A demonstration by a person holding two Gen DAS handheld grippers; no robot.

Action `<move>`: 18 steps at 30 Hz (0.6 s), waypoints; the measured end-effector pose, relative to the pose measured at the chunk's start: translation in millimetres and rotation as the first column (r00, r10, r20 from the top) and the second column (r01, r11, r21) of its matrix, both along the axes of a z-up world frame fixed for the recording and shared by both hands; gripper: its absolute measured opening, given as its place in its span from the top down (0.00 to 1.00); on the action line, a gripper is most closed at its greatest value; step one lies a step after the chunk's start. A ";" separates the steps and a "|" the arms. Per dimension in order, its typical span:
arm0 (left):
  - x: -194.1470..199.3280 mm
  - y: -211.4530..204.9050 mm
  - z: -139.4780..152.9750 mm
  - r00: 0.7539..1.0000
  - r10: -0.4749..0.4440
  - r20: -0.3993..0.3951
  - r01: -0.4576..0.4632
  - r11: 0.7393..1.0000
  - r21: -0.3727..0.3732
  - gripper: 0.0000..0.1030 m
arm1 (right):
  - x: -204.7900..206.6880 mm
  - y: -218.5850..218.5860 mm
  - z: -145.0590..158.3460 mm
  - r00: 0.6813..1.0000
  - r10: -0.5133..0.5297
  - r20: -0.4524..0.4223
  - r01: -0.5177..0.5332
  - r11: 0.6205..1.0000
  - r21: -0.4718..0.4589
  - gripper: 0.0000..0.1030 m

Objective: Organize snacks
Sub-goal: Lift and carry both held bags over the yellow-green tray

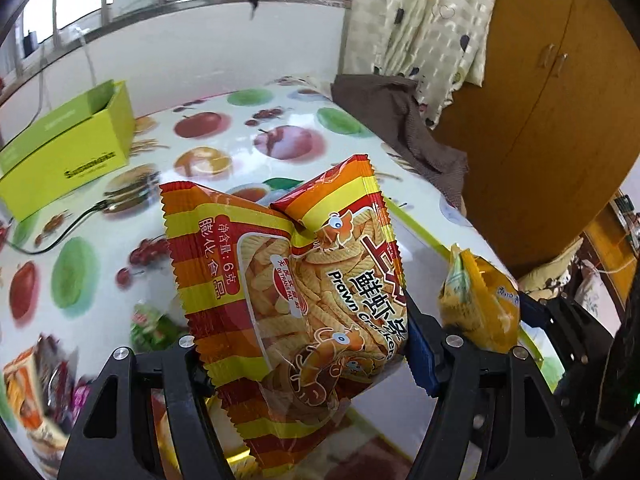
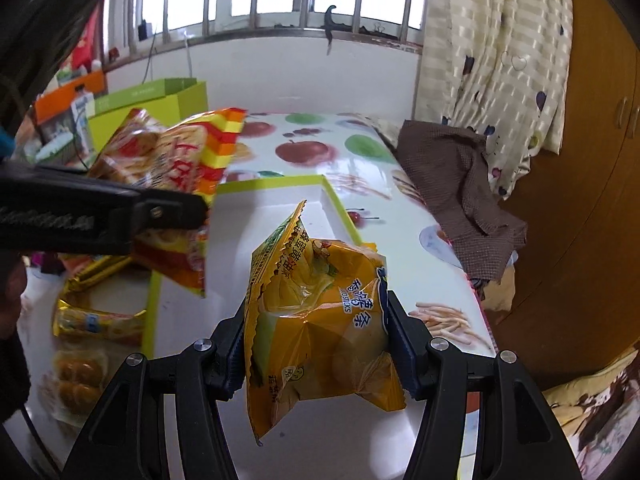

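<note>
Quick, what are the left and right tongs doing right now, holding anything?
Left tongs: closed on the red and yellow prawn cracker bag.
Right tongs: closed on the yellow potato stick bag.

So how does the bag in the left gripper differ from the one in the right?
The prawn cracker bag is red, orange and yellow striped; the potato stick bag is plain golden yellow. The prawn cracker bag looks larger and is creased near its top, while the potato stick bag looks smaller and puffed. The left gripper stands wider than the right gripper. Both bags are sealed, clamped between pads and held above the table.
</note>
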State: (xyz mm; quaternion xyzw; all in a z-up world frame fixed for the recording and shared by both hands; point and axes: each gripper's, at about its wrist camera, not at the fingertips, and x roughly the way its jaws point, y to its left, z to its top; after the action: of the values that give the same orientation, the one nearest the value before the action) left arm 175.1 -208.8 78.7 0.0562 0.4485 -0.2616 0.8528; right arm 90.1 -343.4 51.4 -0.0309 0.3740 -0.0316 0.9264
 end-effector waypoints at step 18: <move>24.6 -23.1 -21.2 1.000 0.004 0.023 -0.006 0.994 0.107 0.31 | 17.3 7.9 -8.6 0.999 0.025 -0.024 -0.026 0.999 -0.041 0.42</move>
State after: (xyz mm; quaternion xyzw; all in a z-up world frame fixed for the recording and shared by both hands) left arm 199.7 -231.9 57.5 0.1037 0.4522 -0.2344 0.8543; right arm 107.4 -335.5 42.8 -0.0552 0.3839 -0.0269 0.9213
